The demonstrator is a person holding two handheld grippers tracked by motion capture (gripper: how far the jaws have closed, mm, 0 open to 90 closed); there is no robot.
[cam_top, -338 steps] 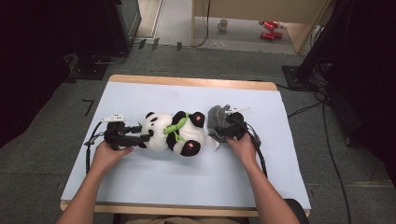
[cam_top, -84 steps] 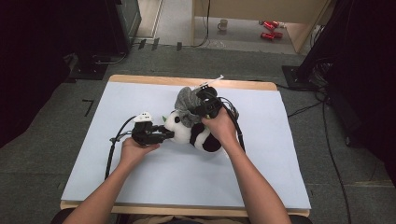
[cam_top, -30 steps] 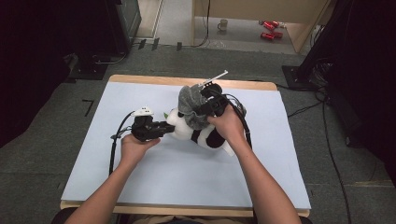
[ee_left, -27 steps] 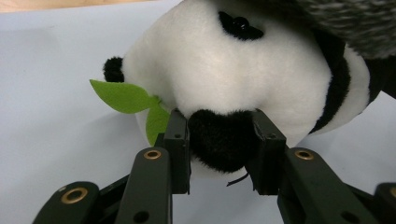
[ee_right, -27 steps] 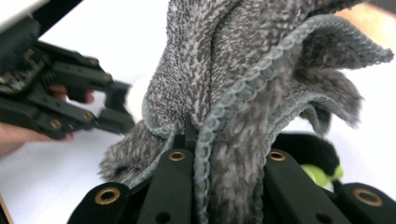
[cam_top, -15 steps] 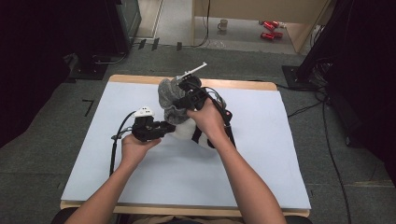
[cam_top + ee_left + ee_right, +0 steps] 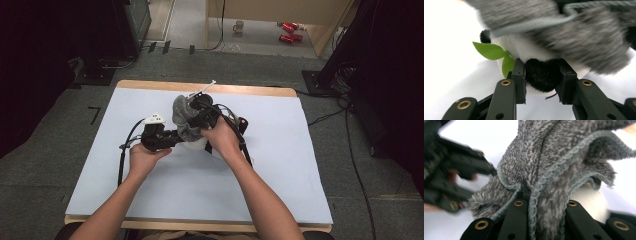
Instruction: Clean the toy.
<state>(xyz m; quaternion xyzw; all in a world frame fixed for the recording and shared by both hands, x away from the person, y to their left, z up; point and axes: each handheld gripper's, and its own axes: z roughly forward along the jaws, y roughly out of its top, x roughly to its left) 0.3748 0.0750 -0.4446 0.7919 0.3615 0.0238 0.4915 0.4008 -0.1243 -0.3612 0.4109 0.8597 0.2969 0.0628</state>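
Observation:
A plush panda (image 7: 200, 145) lies mid-table under a grey fluffy cloth (image 7: 183, 114). In the left gripper view my left gripper (image 7: 543, 81) is shut on a black part of the panda (image 7: 541, 78), and green felt leaves (image 7: 491, 51) stick out beside it. The grey cloth (image 7: 574, 37) hangs just above that grip. My right gripper (image 7: 537, 202) is shut on a bunched fold of the cloth (image 7: 544, 167) and holds it over the panda. In the high view the left gripper (image 7: 175, 139) sits left of the toy and the right gripper (image 7: 192, 120) above it.
The pale blue mat (image 7: 150, 190) covers the wooden table (image 7: 280, 91). A cable (image 7: 122, 155) trails from the left gripper along the mat. Dark equipment and cables lie on the floor around the table; a mug (image 7: 239, 26) stands far back.
My right hand has carried the grey cloth leftward and a little down across the panda, toward the left gripper. The left hand has stayed put, still gripping the toy.

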